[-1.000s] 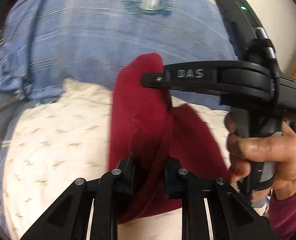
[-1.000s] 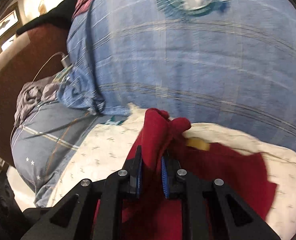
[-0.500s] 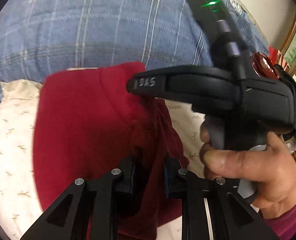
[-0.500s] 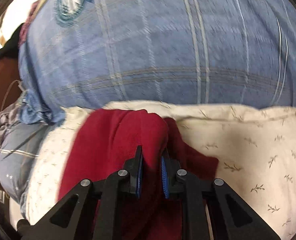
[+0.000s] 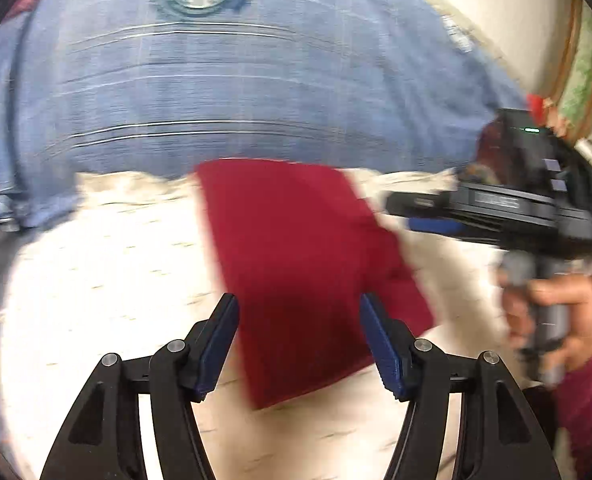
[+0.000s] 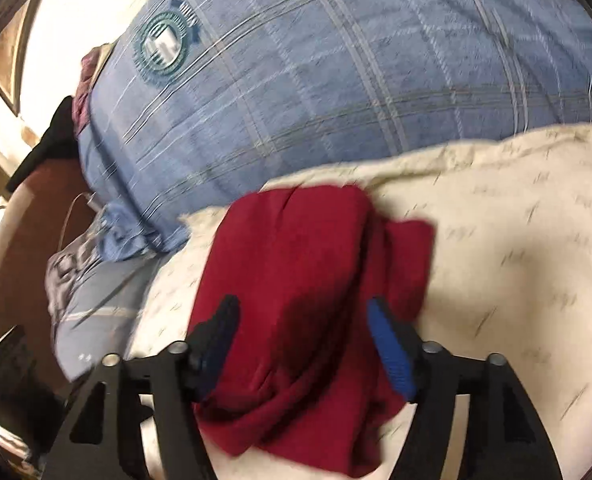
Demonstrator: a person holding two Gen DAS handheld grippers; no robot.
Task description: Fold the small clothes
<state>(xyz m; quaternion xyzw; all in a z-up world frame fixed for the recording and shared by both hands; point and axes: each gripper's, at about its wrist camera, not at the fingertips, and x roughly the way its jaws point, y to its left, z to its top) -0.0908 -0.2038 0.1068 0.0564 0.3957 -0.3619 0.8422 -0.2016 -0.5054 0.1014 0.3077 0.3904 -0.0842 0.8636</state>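
red garment (image 5: 296,256) lies between both spread jaws.

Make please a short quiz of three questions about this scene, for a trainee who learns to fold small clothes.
1. True or false: the left gripper is clamped on the red garment.
2. What does the red garment lie on? A) the blue plaid blanket B) the cream printed cloth C) a wooden floor
3. In the left wrist view, on which side of the garment is the right gripper?

Key
1. False. Its jaws have just been opening and stand apart, not pressing the cloth.
2. B
3. To the garment's right, held in a hand.
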